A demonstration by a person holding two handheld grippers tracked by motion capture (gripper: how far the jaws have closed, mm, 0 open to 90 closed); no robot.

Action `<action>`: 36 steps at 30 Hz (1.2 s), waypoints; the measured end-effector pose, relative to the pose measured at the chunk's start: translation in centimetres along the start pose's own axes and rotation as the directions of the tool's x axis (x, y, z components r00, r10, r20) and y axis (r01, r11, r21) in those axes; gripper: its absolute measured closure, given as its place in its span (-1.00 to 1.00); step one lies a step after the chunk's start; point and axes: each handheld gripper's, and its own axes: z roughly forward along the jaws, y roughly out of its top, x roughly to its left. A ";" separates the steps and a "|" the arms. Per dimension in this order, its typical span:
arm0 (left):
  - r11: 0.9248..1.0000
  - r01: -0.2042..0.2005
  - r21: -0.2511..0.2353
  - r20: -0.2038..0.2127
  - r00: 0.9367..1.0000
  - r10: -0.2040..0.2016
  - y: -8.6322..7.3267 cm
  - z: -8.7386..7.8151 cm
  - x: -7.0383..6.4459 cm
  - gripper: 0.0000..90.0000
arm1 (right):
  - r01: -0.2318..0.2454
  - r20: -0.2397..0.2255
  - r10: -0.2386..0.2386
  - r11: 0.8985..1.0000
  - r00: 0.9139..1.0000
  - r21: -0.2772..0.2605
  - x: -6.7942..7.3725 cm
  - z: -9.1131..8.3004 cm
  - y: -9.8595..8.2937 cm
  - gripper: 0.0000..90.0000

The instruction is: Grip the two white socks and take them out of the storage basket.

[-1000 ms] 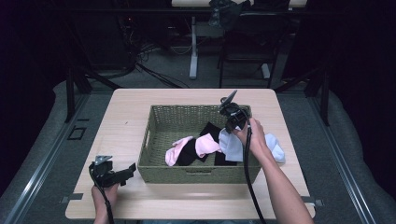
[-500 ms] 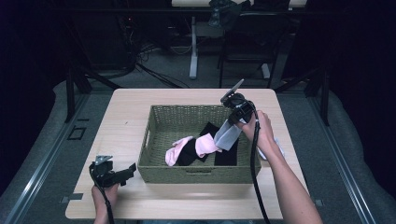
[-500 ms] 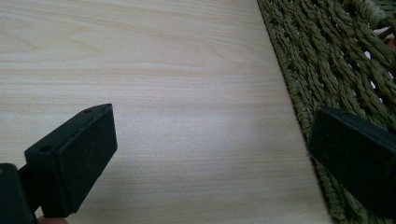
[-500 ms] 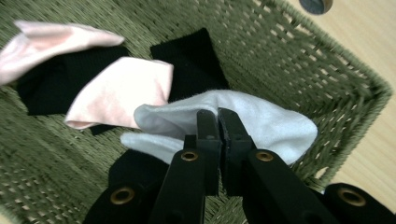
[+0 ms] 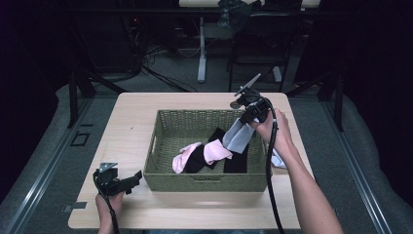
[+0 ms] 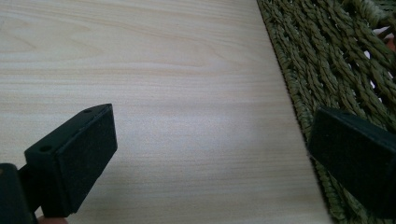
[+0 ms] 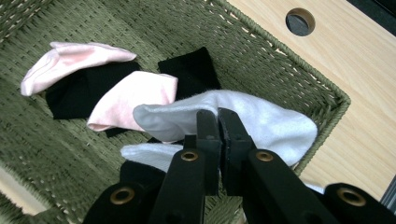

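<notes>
While the right gripper [image 5: 249,113] pinches the white sock [image 7: 261,122] above the basket [image 5: 160,146], release it low inside; the left gripper [image 6: 210,154], jaws spread, rests empty.

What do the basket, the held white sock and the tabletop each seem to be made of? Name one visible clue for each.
Basket: woven olive fibre, perhaps seagrass; twisted strands show. White sock: soft knit fabric; it drapes, with a fuzzy surface. Tabletop: pale wood or wood-look laminate; matte grain lines.
</notes>
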 end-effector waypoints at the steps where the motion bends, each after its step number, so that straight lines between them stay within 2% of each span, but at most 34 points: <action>1: 1.000 -0.001 0.007 0.000 1.000 0.001 0.0 0.0 0.0 -0.97 | -0.002 -0.002 0.002 1.000 1.000 -0.005 0.0 -0.2 0.0 0.96; 7: 1.000 -0.002 0.007 0.000 1.000 0.002 0.0 0.0 0.0 -0.97 | 0.005 0.002 -0.005 1.000 1.000 -0.017 0.0 -1.3 0.2 0.96; 23: 1.000 0.002 -0.001 0.000 1.000 -0.002 0.0 0.0 0.0 -0.97 | 0.007 0.000 -0.007 0.996 1.000 -0.091 0.1 -5.3 0.7 0.96; 36: 1.000 0.003 -0.002 -0.001 1.000 -0.003 0.0 0.0 0.0 -0.97 | -0.014 0.021 0.017 0.993 1.000 -0.116 -1.3 -7.9 -0.1 0.96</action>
